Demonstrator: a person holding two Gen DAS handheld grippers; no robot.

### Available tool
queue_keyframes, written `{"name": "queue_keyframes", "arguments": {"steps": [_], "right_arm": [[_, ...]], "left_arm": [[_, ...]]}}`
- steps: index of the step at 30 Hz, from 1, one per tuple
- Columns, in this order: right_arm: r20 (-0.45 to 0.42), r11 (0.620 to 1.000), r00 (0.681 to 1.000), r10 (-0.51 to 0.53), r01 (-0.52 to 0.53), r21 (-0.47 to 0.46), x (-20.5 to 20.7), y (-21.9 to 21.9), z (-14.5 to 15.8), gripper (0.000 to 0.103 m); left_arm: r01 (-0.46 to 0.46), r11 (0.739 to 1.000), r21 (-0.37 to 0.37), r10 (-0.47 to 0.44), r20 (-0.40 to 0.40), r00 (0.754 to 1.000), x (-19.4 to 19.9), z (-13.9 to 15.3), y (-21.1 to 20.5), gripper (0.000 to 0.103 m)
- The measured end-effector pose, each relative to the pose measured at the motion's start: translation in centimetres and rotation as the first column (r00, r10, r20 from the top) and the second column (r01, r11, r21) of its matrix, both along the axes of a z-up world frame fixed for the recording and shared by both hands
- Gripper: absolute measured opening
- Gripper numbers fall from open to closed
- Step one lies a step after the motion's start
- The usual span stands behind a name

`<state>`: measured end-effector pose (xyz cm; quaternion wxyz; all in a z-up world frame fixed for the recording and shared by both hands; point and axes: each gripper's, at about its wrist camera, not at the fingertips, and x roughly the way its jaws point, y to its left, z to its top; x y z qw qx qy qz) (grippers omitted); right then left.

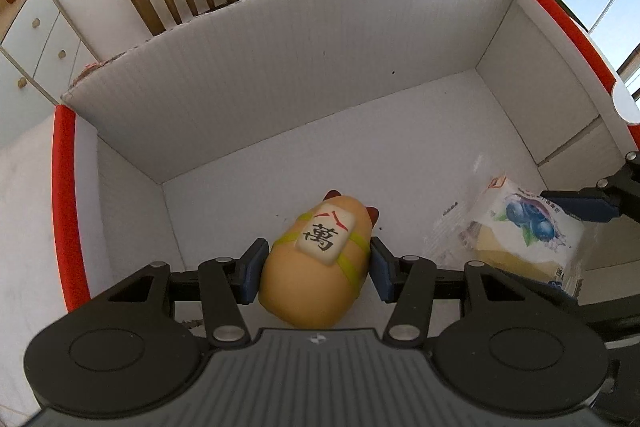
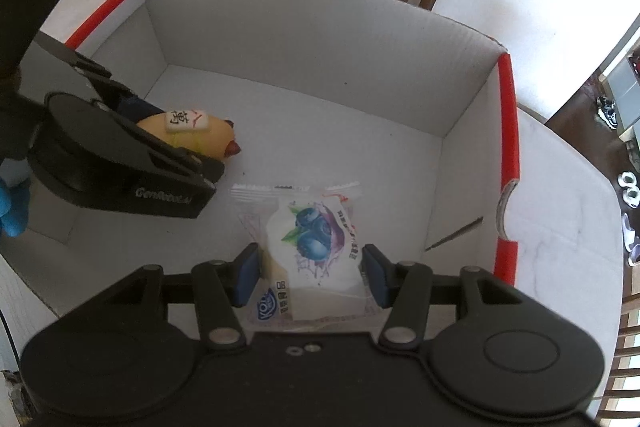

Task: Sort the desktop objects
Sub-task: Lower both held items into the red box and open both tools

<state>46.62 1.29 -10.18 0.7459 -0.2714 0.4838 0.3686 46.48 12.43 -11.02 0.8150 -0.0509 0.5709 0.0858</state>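
Two grippers inside the box (image 1: 280, 75) – left gripper (image 1: 318, 267) clasps toy (image 1: 316, 263), right gripper (image 2: 310, 273) clasps snack packet (image 2: 312, 247)

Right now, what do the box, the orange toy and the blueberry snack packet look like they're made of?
Box: corrugated cardboard, matte white; ribbed walls and a rough brown cut edge show.
Orange toy: probably soft vinyl or foam, smooth satin surface, no seams visible.
Blueberry snack packet: thin glossy plastic film, with clear crimped edges and wrinkles.

The far half of the white box (image 1: 280, 75) floor lies bare, walled on the far, left and right sides. Near, the toy (image 1: 316, 259) at left and snack packet (image 2: 316, 251) at right crowd the floor.
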Motion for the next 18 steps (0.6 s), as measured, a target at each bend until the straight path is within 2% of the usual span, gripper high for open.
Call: {"name": "queue_keyframes", "arguments": {"steps": [7,12,13,15,18], "right_arm": [[-0.012,1.000,1.000,0.012,-0.012,-0.019,0.2,0.2,-0.5,0.056],[-0.016,0.999,0.999,0.034,-0.035,-0.004,0.1,0.0,-0.3,0.063],[-0.013,0.999,0.999,0.037,-0.037,-0.004,0.1,0.0,-0.3,0.064],[-0.008,0.999,0.999,0.039,-0.039,0.003,0.0,-0.1,-0.2,0.066],[-0.002,0.999,0.999,0.042,-0.042,0.012,0.0,-0.3,0.1,0.068]], "left_arm": [[-0.009,1.000,-0.028,0.008,-0.036,0.999,-0.4,-0.1,0.0,0.053],[-0.018,0.999,-0.028,0.017,-0.050,0.999,-0.6,0.0,0.3,0.054],[-0.021,0.999,-0.028,0.020,-0.045,0.999,-0.8,0.1,0.3,0.055],[-0.033,0.999,-0.022,0.032,-0.032,0.999,-1.1,0.6,0.4,0.065],[-0.041,0.998,-0.037,0.040,-0.018,0.999,-1.6,1.3,0.3,0.066]]}}
